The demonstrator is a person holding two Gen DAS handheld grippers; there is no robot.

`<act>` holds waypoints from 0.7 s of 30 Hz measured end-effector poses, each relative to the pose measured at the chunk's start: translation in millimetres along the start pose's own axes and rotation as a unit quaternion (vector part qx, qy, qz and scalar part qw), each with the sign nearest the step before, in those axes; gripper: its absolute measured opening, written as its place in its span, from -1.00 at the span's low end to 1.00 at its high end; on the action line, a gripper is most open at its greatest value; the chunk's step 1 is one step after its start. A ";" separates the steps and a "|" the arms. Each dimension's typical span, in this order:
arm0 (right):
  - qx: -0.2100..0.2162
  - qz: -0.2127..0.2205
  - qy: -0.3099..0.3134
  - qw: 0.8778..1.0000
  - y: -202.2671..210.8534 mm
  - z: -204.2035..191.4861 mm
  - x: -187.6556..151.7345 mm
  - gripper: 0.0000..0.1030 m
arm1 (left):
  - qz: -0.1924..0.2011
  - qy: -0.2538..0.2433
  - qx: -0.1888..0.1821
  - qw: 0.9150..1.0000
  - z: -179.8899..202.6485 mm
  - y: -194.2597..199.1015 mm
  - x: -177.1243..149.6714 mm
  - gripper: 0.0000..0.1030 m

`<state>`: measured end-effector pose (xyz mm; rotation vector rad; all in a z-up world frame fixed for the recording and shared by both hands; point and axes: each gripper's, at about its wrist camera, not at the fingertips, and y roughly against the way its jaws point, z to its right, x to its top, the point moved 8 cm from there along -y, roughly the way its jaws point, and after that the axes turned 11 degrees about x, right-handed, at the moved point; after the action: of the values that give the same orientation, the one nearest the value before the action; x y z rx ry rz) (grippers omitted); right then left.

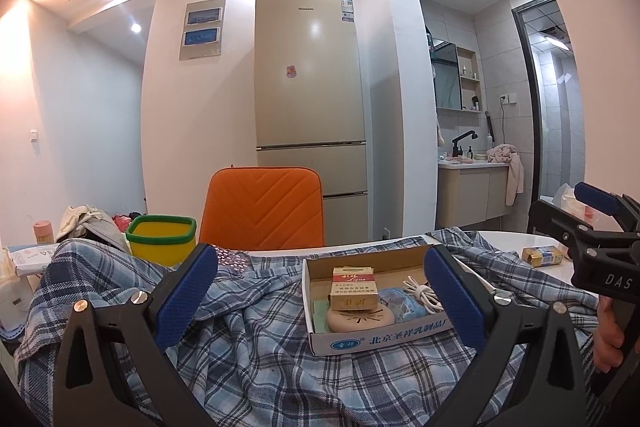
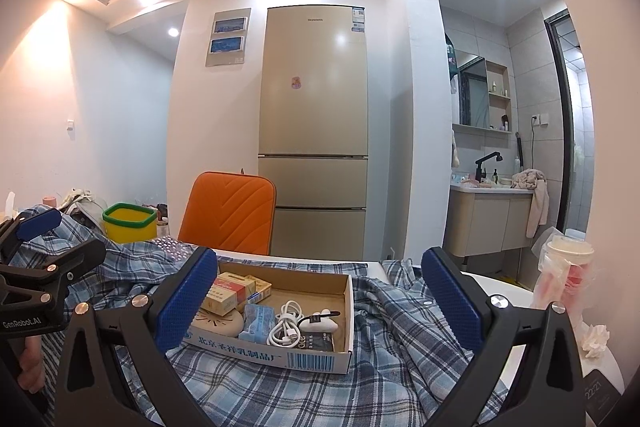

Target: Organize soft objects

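Note:
A blue plaid shirt lies crumpled over the white table; it also shows in the right wrist view. A shallow cardboard box of small items sits on top of it, also seen in the right wrist view. My left gripper is open and empty, just above the shirt, with the box between its blue fingers. My right gripper is open and empty, facing the box from the right. Each gripper shows at the edge of the other's view.
An orange chair stands behind the table, with a fridge beyond. A yellow bin with a green rim and piled clothes sit at the left. A gold packet lies at the right. A plastic cup and phone sit near the right edge.

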<state>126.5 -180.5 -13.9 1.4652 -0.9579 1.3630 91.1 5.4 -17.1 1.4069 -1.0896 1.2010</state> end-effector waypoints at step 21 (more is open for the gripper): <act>-0.003 -0.005 -0.003 1.000 0.2 0.7 -0.2 1.00 | -0.008 -0.009 -0.009 1.000 3.8 0.3 -0.6 1.00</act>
<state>126.5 -181.2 -14.1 1.4681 -0.9569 1.3493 91.3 1.7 -17.8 1.4124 -1.0967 1.1657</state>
